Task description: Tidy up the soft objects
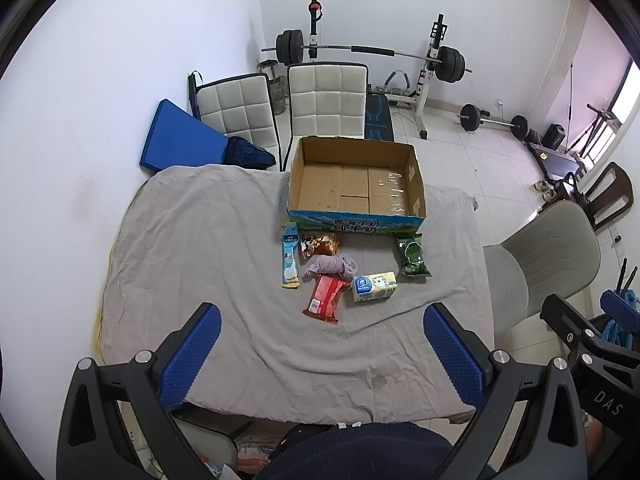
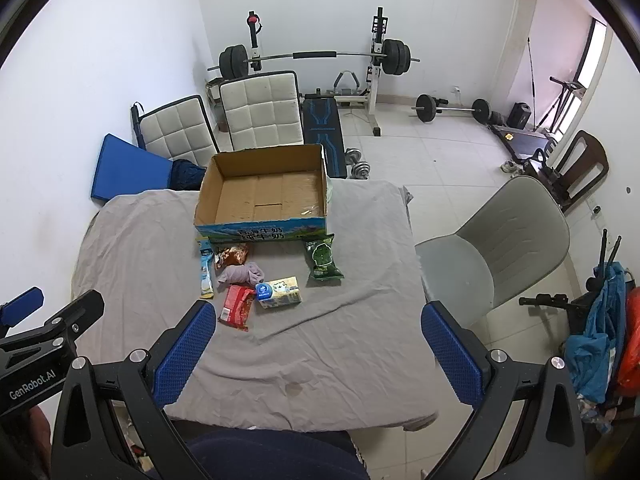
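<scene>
An open cardboard box [image 1: 356, 184] [image 2: 264, 192] stands empty at the far side of the grey-clothed table [image 1: 200, 248] [image 2: 352, 344]. In front of it lie a long light-blue packet [image 1: 289, 256] [image 2: 205, 269], a brown snack bag [image 1: 320, 243] [image 2: 231, 255], a crumpled purple cloth [image 1: 332, 266] [image 2: 241, 273], a red packet [image 1: 325, 298] [image 2: 237, 307], a yellow tissue pack [image 1: 375, 286] [image 2: 279, 292] and a green snack bag [image 1: 412, 255] [image 2: 322, 259]. My left gripper [image 1: 322, 320] is open and empty, held above the table's near side. My right gripper [image 2: 318, 318] is open and empty, beside it.
Two white padded chairs [image 1: 326, 98] [image 2: 260, 110] stand behind the table, a grey chair [image 1: 548, 264] [image 2: 496, 252] at its right. A blue mat [image 1: 176, 140] leans at the wall. A barbell rack [image 1: 368, 52] stands at the back.
</scene>
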### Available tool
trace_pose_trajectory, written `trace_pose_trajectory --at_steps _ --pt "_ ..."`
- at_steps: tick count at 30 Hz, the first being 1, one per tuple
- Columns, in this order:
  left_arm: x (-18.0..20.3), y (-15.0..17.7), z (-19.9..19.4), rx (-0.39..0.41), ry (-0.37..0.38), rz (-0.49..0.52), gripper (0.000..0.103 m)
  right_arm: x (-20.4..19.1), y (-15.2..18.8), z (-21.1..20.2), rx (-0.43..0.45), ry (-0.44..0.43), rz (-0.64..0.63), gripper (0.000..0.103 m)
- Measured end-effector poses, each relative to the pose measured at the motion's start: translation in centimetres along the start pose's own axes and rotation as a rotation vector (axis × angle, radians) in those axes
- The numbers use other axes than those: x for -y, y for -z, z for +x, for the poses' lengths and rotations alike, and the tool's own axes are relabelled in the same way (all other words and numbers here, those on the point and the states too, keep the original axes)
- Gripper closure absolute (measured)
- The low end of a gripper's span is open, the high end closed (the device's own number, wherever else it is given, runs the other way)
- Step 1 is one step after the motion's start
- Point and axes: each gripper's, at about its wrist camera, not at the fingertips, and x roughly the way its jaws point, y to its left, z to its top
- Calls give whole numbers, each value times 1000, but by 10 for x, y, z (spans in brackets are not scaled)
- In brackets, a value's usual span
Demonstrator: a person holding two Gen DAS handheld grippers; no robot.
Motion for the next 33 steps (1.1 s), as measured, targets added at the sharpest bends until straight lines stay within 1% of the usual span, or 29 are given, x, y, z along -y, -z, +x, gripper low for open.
trace_pose_trajectory --at_steps 12,17,20,24,27,29,30,33 --pt "-3 -4 13 -22 8 -7 0 1 1 16 -24 -19 -2 0" --pt "-7 -8 26 -32 4 -19 0 3 -2 32 -42 -19 5 0" --pt "-12 -13 41 -41 -4 -36 0 4 -4 49 -70 -25 13 0" --pt "-19 -20 67 -66 -4 -65 0 8 -7 87 -133 -31 21 0" --pt "-20 -23 96 -103 -17 -57 0 9 -10 129 -192 -40 9 0" --pt "-20 -23 121 -143 -40 -39 0 4 -11 164 -236 -43 -40 0" --pt "-20 -23 131 -157 -45 -33 0 0 -10 187 -254 -52 -88 0" --pt "-20 -19 169 -200 -83 -11 0 -13 -8 239 -316 -23 -186 0"
